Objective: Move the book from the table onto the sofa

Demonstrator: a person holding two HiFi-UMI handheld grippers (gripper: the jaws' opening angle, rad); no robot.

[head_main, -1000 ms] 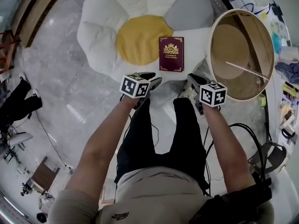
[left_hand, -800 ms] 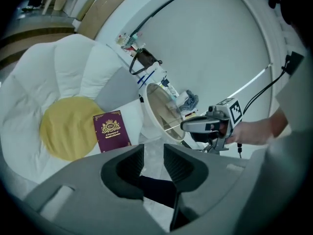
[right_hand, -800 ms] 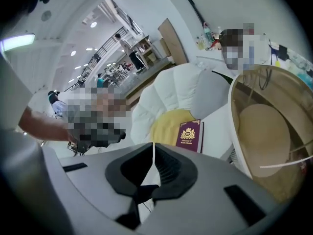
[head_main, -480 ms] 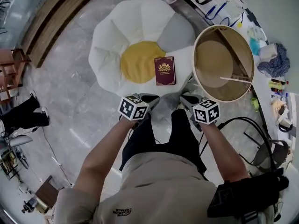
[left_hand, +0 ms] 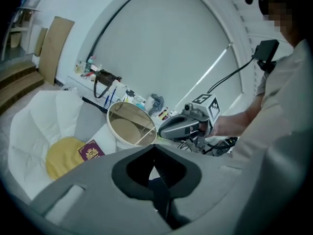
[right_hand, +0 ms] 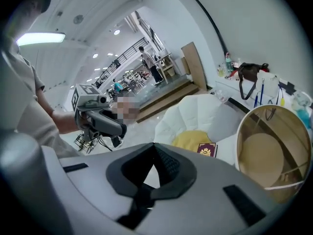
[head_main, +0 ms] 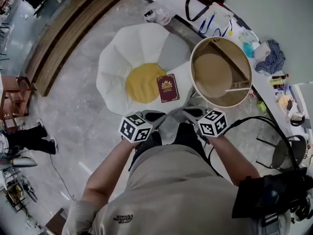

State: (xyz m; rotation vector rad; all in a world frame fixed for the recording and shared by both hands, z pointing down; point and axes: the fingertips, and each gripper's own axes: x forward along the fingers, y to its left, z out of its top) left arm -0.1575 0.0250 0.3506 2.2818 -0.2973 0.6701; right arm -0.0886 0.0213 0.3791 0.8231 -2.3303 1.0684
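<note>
The dark red book with a gold crest lies flat on the white flower-shaped sofa, at the right edge of its yellow centre cushion. Beside it to the right stands the round table with a white rim. My left gripper and right gripper are held close to my body, above and short of the book. Both are shut with nothing between the jaws. The left gripper view shows the book low on the left and the right gripper view shows the book just past its shut jaws.
A long counter with a bag, cables and clutter runs along the far wall. A chair stands at right and wooden steps at upper left. Someone's legs show at the left edge.
The view and both grippers have risen well above the sofa. The book stays lying where it was and now looks smaller and farther away.
</note>
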